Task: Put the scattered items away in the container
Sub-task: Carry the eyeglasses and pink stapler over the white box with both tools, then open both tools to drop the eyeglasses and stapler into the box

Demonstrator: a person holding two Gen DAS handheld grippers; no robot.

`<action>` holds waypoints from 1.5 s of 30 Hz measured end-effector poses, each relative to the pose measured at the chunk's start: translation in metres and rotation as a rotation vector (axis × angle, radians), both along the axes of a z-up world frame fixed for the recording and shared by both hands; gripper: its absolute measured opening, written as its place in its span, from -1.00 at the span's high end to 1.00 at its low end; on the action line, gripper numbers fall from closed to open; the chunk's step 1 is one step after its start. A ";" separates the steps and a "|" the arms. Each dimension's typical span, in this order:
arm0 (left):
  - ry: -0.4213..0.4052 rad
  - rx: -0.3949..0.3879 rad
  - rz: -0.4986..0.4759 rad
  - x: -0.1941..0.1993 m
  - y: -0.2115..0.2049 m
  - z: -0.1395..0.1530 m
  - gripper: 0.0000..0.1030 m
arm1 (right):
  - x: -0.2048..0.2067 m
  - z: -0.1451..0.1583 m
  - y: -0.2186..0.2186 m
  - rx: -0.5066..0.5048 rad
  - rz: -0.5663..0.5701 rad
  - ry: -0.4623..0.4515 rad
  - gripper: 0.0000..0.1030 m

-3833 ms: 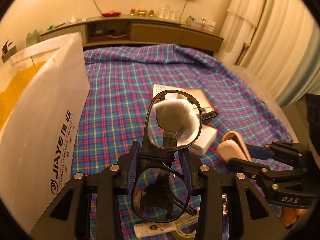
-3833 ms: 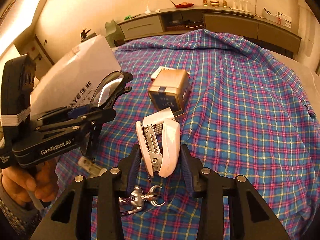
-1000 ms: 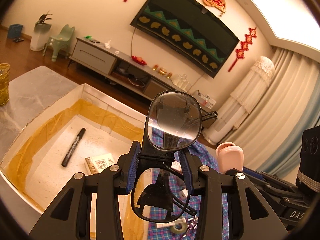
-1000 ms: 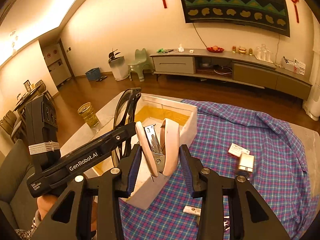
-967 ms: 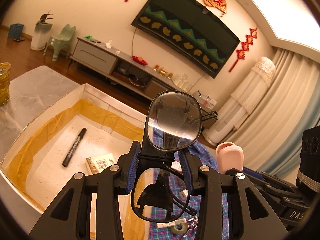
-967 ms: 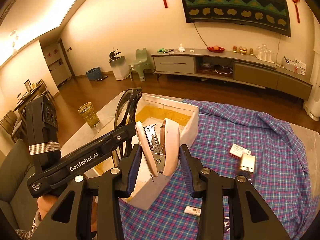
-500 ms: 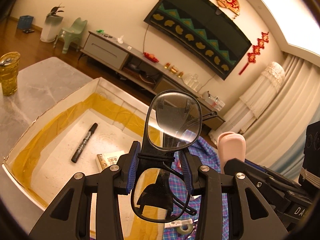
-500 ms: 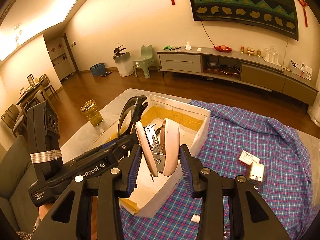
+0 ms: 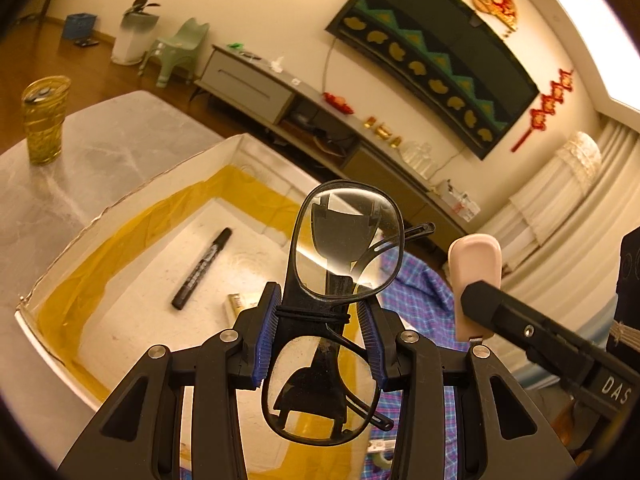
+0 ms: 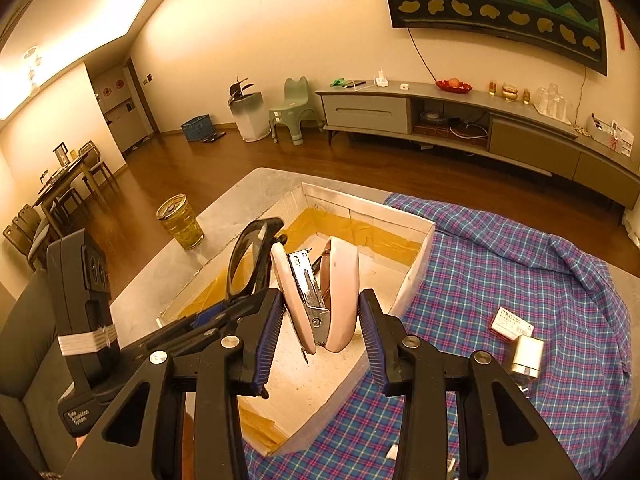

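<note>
My left gripper [image 9: 320,332] is shut on black-framed glasses [image 9: 347,240], gripped at the bridge, one lens standing up above the pads. It hovers over the open white box [image 9: 132,204] lined with yellow tape. A black marker [image 9: 202,268] and a small card box [image 9: 240,304] lie on the box floor. My right gripper [image 10: 320,332] is shut on a pink stapler [image 10: 320,296], held upright over the near corner of the white box [image 10: 416,276]. In the right wrist view the glasses [image 10: 250,262] and the left gripper's body show just left of the stapler.
A plaid cloth [image 10: 520,280] covers the table to the right of the box, with a small red-and-white packet [image 10: 510,322] and a white charger [image 10: 526,354] on it. A yellow-green can [image 10: 180,226] stands on the grey tabletop left of the box.
Both grippers have moved further over the box, which now fills more of each view. The grips on the glasses and the stapler have not changed.
</note>
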State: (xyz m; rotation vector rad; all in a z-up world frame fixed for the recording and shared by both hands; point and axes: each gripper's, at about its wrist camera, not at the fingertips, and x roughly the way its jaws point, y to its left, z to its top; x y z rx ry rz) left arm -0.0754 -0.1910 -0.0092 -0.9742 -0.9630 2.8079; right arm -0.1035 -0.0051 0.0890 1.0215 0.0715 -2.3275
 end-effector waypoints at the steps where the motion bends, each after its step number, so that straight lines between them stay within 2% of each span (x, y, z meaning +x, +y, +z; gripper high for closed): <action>1: -0.010 0.006 0.009 0.000 -0.002 -0.002 0.21 | -0.003 -0.001 -0.001 0.000 0.000 -0.006 0.21; 10: -0.054 0.031 0.057 -0.001 -0.014 -0.014 0.21 | -0.029 -0.014 -0.017 0.012 0.007 -0.049 0.21; 17: -0.100 0.036 0.124 -0.001 -0.026 -0.023 0.21 | -0.047 -0.028 -0.031 0.061 0.019 -0.058 0.21; 31: -0.147 0.004 0.185 -0.006 -0.035 -0.033 0.21 | -0.089 -0.068 -0.055 0.171 0.020 -0.098 0.21; 45: -0.182 -0.033 0.211 -0.008 -0.035 -0.037 0.20 | -0.130 -0.098 -0.078 0.174 0.004 -0.191 0.21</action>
